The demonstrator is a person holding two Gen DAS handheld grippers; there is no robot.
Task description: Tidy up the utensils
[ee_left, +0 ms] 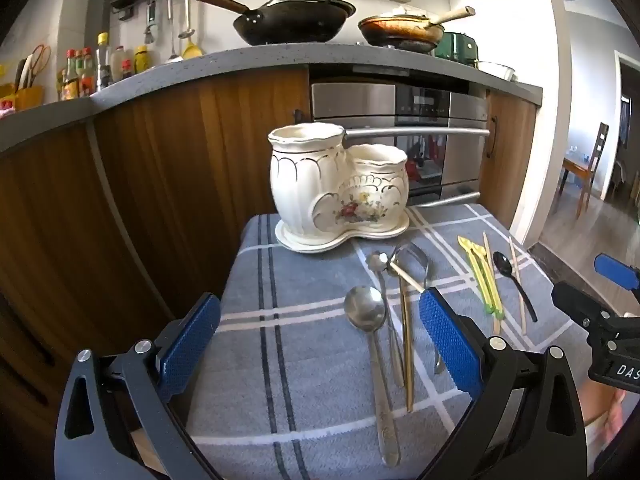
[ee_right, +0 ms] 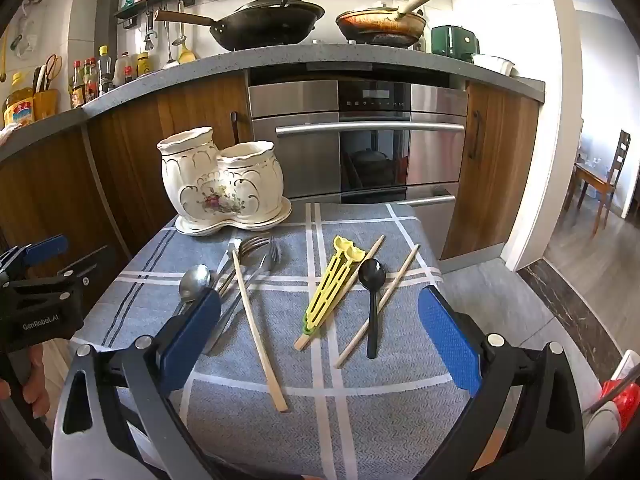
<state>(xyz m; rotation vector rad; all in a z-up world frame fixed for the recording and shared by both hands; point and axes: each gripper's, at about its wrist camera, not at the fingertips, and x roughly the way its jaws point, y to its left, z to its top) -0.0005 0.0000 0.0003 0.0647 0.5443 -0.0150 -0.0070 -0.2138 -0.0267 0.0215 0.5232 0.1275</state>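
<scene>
On the checked grey cloth (ee_right: 280, 420) covering your small worktop, the utensils lie loose and the ceramic holder (ee_left: 338, 184) stands at the far edge, toward the far left corner, on its own matching tray. Its two joined cups, one taller than the other, stand upright; what is inside them you cannot see from either camera.

Your left tongs (ee_left: 320, 344) hang over the near left part of the worktop with both blue pads spread wide and nothing between them. Ahead of them lies a steel spoon (ee_left: 366, 320), bowl toward the holder, beside a cluster of other metal cutlery (ee_left: 404, 276) and a pale wooden chopstick (ee_right: 258, 332) that crosses the cluster.

Your right tongs (ee_right: 320, 344) hover over the near right part, likewise spread wide and gripping nothing. Between their pads in the right wrist view you see a yellow plastic utensil (ee_right: 330, 284) lying slantwise, a black plastic spoon (ee_right: 372, 292) just beside it with its bowl toward the far edge, and two more wooden chopsticks (ee_right: 380, 304) by it: one touching the yellow piece, the other passing under the spoon's handle.

Each pair of tongs shows at the edge of the other's view, and they stay well apart.
</scene>
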